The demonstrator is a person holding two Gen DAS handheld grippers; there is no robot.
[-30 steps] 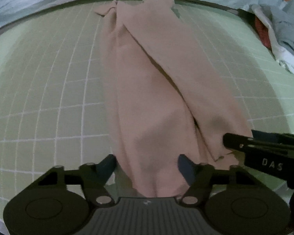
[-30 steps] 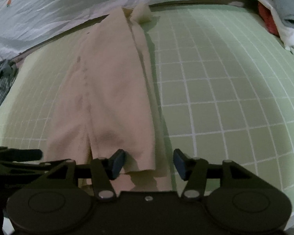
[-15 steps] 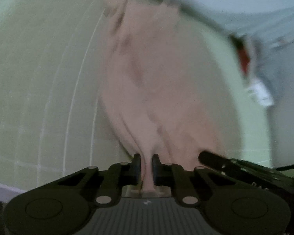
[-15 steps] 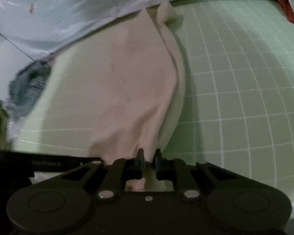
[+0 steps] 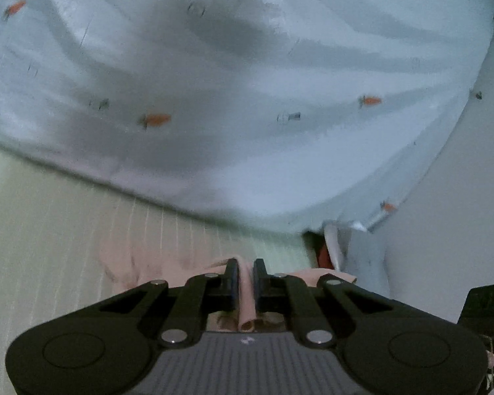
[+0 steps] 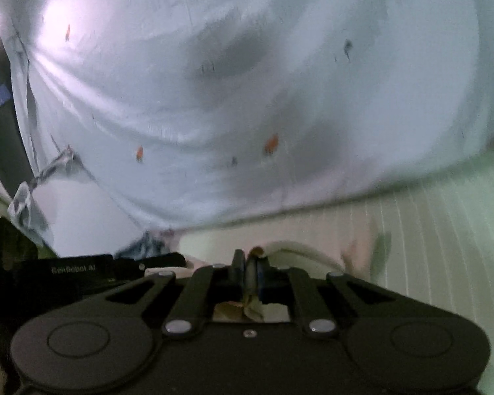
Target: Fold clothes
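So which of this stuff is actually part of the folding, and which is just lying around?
Part of the job:
- pink garment, pinched at its near edge
- left hand-held gripper, shut on it
- right hand-held gripper, shut on it
- green grid mat under it

Just lying about:
- pale blue printed sheet behind the mat
- heap of other clothes at the mat's edge

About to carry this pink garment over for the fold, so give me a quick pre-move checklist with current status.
1. Left gripper shut on pink garment: ok.
2. Right gripper shut on the fabric edge: ok.
3. Both grips on the same hem: cannot tell.
4. Garment's far end on the green grid mat: ok; pink fabric lies there.
5. Garment hanging flat, untwisted: cannot tell; mostly hidden below the grippers.
6. Clothes pile clear of the path: cannot tell.
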